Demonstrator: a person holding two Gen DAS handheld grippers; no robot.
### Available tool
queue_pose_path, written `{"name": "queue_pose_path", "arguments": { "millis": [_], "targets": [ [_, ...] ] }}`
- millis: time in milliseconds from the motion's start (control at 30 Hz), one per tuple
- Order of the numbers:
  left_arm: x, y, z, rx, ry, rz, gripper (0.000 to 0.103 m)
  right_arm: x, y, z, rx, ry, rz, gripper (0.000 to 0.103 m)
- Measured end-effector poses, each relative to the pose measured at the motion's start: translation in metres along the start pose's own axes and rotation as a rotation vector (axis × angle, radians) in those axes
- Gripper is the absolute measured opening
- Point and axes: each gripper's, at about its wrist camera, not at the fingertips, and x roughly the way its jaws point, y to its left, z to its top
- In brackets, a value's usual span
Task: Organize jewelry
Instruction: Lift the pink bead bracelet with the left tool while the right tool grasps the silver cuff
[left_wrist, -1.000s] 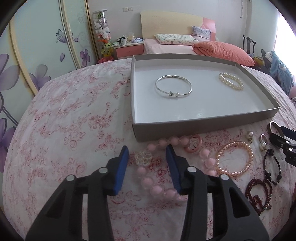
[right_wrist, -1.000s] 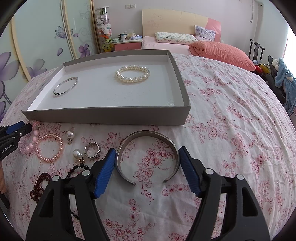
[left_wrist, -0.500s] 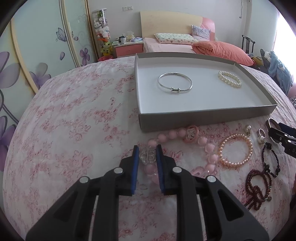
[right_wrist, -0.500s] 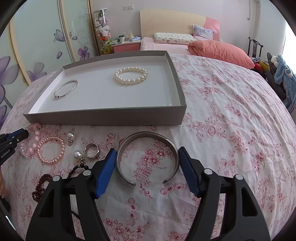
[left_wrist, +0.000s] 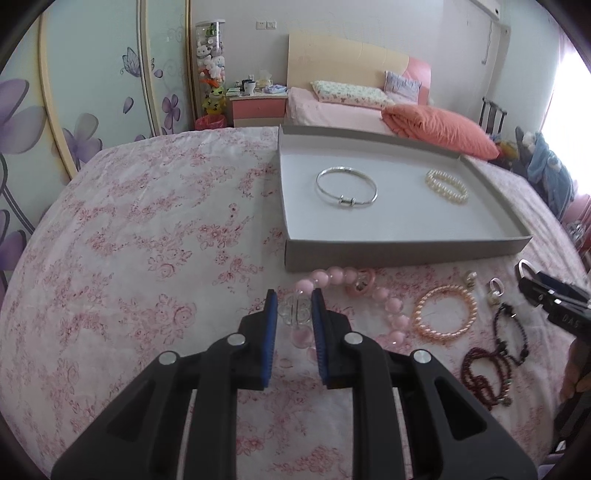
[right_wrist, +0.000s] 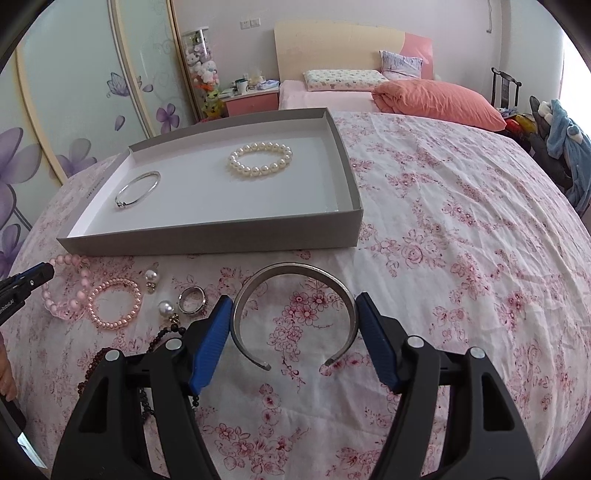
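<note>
The left tongs (left_wrist: 294, 308) are narrow, clamped on the clear carved charm (left_wrist: 294, 309) of the pink bead bracelet (left_wrist: 384, 300); the rest of that bracelet trails over the floral sheet (left_wrist: 155, 236) toward the right, its round pink pendant (left_wrist: 361, 281) just in front of the grey tray (left_wrist: 406, 252); whether the clamped end is clear of the sheet I cannot tell.

The right tongs (right_wrist: 294, 325) stand wide, their blue pads on either side of the open silver cuff bangle (right_wrist: 294, 291); the cuff lies flat on the sheet with its gap toward the camera; both pads sit just beside its outer edge, and whether they touch it I cannot tell.

Inside the tray a thin silver bangle (left_wrist: 346, 186) rests at the left and a white pearl bracelet (left_wrist: 446, 185) at the right, well apart from each other.

In front of the tray, on the sheet, lie a pink pearl bracelet (left_wrist: 445, 312) just beside the pink bead bracelet; two pearl earrings (right_wrist: 152, 277); a silver ring (right_wrist: 192, 300) near the cuff; dark red bead strands (left_wrist: 487, 373) nearer the camera, partly hidden behind the right tongs in the right wrist view.

A bed with an orange duvet (left_wrist: 439, 131) stands beyond; a wardrobe with purple flower panels (left_wrist: 74, 110) fills the left side.
</note>
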Motion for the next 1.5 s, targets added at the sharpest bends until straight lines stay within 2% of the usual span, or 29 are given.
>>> {"name": "queue_pose_path", "arguments": {
  "millis": [433,767,1167,1500],
  "targets": [
    [-0.038,-0.006,0.001,-0.053,-0.088,-0.122,0.019,-0.021,0.014,-0.001,-0.013,-0.053,0.064,0.068],
    [-0.060,-0.013,0.005,-0.062,-0.137,-0.180,0.019,-0.038,0.026,-0.003,-0.030,-0.104,0.095,0.068],
    [-0.071,-0.014,0.007,-0.079,-0.173,-0.189,0.019,-0.061,0.036,-0.001,-0.053,-0.191,0.107,0.068],
    [-0.092,-0.025,0.012,-0.062,-0.253,-0.162,0.019,-0.086,0.042,0.006,-0.079,-0.337,0.093,0.068]
  ]
}}
